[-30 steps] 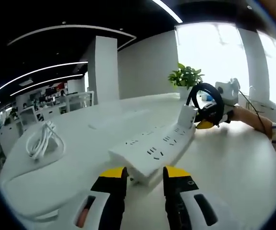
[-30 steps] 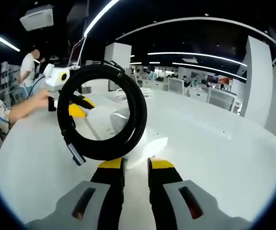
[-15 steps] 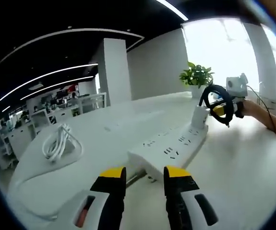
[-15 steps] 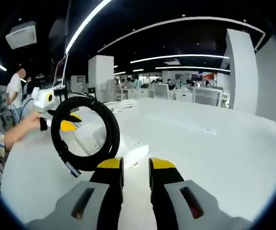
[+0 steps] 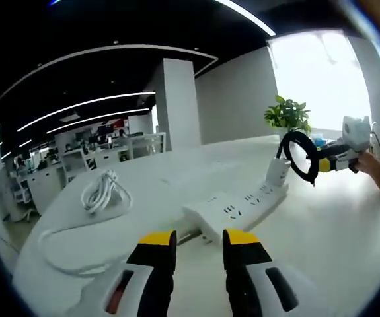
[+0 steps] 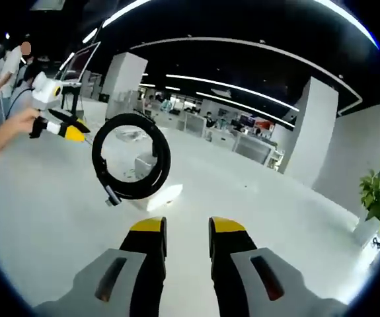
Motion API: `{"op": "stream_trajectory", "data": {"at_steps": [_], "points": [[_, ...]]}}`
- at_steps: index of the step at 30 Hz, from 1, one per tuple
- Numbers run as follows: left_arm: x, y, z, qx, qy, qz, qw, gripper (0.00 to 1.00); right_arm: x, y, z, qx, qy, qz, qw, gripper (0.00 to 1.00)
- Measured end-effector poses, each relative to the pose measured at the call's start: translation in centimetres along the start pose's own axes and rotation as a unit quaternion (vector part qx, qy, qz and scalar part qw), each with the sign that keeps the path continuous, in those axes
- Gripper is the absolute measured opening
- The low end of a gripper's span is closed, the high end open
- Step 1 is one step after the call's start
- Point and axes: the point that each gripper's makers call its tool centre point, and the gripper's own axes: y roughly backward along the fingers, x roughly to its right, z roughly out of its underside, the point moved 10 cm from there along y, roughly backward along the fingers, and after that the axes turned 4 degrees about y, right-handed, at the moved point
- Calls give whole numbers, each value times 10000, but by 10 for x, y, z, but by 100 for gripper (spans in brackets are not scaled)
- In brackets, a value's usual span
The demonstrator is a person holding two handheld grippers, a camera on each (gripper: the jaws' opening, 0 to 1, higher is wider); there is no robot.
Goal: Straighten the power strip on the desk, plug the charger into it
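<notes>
Left gripper view alone shows power strip (image 5: pixel 242 205) sockets, white cable (image 5: pixel 102 193).

White power strip (image 5: pixel 242 206) lies diagonally on the desk (image 5: pixel 322 251), white charger (image 5: pixel 277 173) at its far end.

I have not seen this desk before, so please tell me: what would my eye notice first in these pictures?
First, the white power strip, lying at an angle on the desk just beyond the open left gripper, with a white charger at its far end. Next, a black coiled cable ahead of the open right gripper. A bundled white cord lies further left.
</notes>
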Motion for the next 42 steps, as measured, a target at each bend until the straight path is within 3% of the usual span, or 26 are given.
{"op": "stream_trajectory", "data": {"at_steps": [5, 8, 12, 19, 30, 42], "points": [[13, 25, 4, 191, 94, -98, 9997, 30, -7, 18, 9, 66, -941, -3, 9955, 26], [21, 38, 7, 103, 70, -255, 9996, 30, -8, 28, 14, 42, -1346, 36, 9909, 25], [33, 53, 10, 69, -100, -428, 9990, 30, -16, 39, 18, -25, -1444, 217, 9893, 25], [51, 83, 25, 0, -65, -573, 9983, 30, -37, 56, 14, 84, -1480, 486, 9878, 27], [74, 119, 44, 41, -19, -736, 9973, 34, -82, 79, 13, 56, -1082, 355, 9935, 27], [85, 141, 50, 193, 118, -916, 9955, 36, -98, 109, 18, 320, -1566, 460, 9861, 27]]}}
